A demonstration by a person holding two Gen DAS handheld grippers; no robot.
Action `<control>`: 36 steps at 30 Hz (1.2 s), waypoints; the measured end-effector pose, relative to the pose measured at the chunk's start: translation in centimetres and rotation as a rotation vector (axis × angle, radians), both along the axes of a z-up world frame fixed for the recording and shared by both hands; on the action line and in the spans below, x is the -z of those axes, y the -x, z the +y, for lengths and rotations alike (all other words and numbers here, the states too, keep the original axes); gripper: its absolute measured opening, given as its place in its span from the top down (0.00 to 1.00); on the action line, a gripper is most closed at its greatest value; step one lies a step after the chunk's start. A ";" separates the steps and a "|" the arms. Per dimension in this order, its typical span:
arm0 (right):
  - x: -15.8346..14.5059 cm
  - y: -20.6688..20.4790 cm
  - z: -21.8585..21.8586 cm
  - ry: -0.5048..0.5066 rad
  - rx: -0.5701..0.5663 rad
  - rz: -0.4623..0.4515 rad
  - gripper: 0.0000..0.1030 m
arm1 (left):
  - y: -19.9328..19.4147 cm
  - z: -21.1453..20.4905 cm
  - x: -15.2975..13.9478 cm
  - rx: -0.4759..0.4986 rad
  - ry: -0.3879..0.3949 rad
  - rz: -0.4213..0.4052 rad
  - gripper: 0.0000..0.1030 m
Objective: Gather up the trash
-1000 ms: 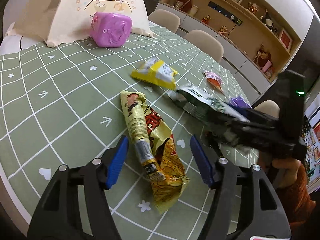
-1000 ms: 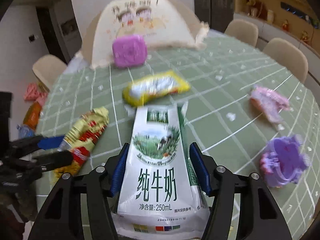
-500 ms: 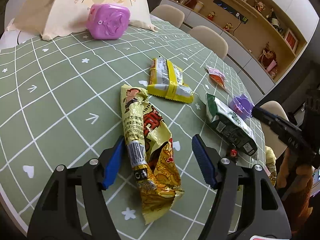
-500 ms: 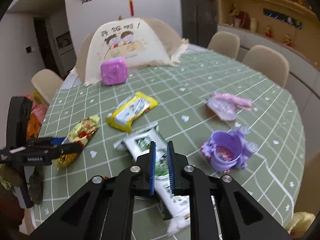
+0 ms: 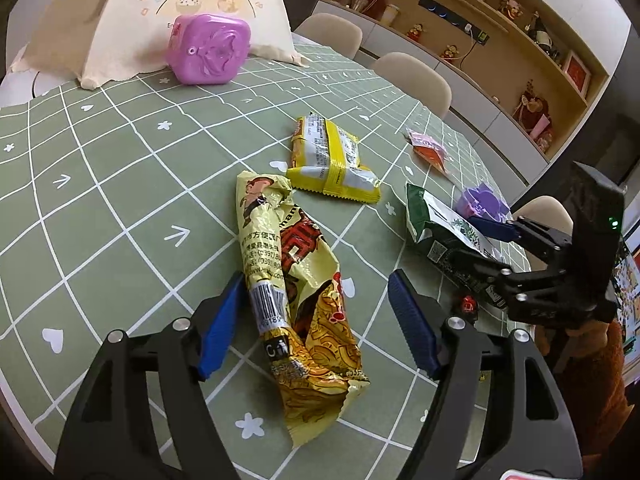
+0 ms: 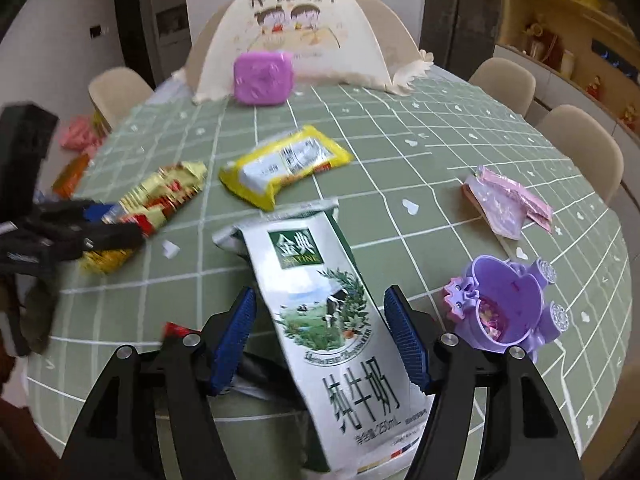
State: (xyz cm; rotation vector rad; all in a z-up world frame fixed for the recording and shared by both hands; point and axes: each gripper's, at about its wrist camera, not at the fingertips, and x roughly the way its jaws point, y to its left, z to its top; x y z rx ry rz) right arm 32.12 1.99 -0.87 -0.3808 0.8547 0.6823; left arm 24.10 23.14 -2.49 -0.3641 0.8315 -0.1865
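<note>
A crumpled gold-and-red snack wrapper (image 5: 304, 292) lies on the green checked tablecloth (image 5: 100, 200) between the blue pads of my left gripper (image 5: 316, 320). Its jaws are opening; the left pad sits right beside the barcode end and the right pad stands clear. A flattened white-and-green milk carton (image 6: 332, 320) lies near the table's edge, its bottom end past the rim. My right gripper (image 6: 320, 336) straddles it with jaws opening and a gap on each side. The left wrist view shows the right gripper (image 5: 476, 248) over the carton (image 5: 436, 224). The right wrist view shows the left gripper (image 6: 116, 224) at the wrapper (image 6: 160, 200).
A yellow snack packet (image 5: 332, 160) lies mid-table and a pink sachet (image 5: 428, 150) farther right. A purple toy cup (image 6: 508, 312) stands right of the carton. A magenta box (image 5: 208, 48) and a cloth food cover (image 5: 180, 8) sit at the back. Beige chairs (image 6: 576, 144) ring the table.
The right gripper had the carton between its pads, then hung nearly shut above the carton lying on the table, and now stands wide around it. The left jaws widened slightly around the wrapper.
</note>
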 end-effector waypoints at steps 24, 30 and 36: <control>-3.6 0.3 -1.9 -0.162 0.109 0.044 0.50 | -0.9 -0.3 -0.2 0.025 -0.005 0.020 0.29; -5.8 3.6 -5.3 -0.177 0.135 -0.071 0.50 | -2.0 0.0 -0.3 -0.010 0.001 0.047 0.65; -6.1 4.6 -8.5 -0.204 0.200 -0.114 0.50 | -1.5 -1.7 -1.9 0.010 -0.028 0.003 0.71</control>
